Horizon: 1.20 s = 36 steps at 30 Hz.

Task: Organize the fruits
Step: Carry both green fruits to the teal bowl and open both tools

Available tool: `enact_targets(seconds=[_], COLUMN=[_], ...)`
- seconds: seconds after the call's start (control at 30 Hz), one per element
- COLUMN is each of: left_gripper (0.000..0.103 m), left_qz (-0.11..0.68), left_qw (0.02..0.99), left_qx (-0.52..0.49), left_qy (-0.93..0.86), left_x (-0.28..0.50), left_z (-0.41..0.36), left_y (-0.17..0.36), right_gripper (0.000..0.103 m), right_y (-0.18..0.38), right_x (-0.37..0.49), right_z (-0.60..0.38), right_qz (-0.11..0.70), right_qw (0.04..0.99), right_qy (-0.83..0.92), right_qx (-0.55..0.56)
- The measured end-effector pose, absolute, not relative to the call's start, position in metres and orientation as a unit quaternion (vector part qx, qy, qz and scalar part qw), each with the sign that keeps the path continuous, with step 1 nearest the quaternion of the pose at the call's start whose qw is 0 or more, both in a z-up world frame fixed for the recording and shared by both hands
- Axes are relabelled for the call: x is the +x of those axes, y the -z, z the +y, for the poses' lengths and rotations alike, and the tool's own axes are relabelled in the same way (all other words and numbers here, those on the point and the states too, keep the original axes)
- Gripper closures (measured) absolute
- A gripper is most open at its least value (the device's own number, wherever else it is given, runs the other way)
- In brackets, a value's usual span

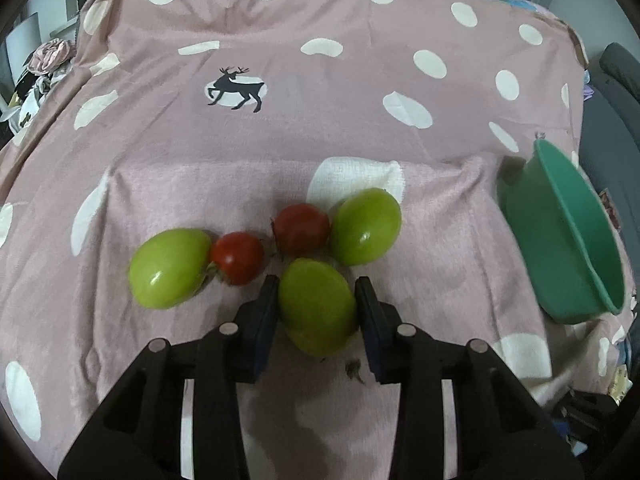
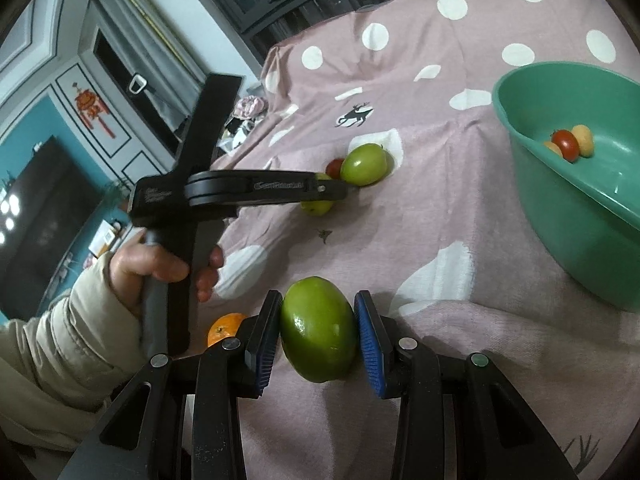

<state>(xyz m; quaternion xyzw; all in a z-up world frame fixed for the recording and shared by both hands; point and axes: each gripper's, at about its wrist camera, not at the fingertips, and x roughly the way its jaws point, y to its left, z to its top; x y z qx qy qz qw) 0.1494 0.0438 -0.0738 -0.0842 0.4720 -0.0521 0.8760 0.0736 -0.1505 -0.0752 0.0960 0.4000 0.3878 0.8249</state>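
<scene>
Left wrist view: the left gripper [image 1: 316,304] is clamping a green fruit [image 1: 316,308] on the cloth [image 1: 280,140], its pads pressing both sides for a lift. The right gripper [image 2: 318,328] is gripping another green fruit [image 2: 318,328], apparently bound for the bowl [image 2: 580,216], which is already holding small tomatoes [image 2: 566,145].

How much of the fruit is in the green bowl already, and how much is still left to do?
Done: the green bowl holds a small red tomato and two little yellow fruits. In hand: the right gripper clamps one green fruit, and the left gripper is shut on another green fruit. Left on the cloth: two green fruits, two red tomatoes and an orange.
</scene>
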Motion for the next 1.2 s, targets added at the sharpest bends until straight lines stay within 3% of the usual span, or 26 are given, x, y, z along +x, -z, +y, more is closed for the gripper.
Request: enact_targets(seconds=[0.3, 0.7, 1.2], left_gripper=[0.065, 0.065, 0.065], left_qz=[0.437, 0.391, 0.378], left_qw=[0.89, 0.909, 0.891], left_qx=[-0.105, -0.106, -0.06], left_qy=[0.07, 0.094, 0.244], left_x=[0.106, 0.078, 0.126], left_z=[0.06, 0.074, -0.045], left_y=[0.039, -0.007, -0.031], right_gripper=[0.064, 0.064, 0.064], right_y=[0.069, 0.015, 0.001], right_x=[0.073, 0.07, 0.089], right_z=[-0.161, -0.215, -0.295], right_qz=[0.389, 0.313, 0.284], right_qw=[0.829, 0.873, 0.915], right_qy=[-0.384, -0.338, -0.228], right_qx=[0.119, 0.163, 0.174])
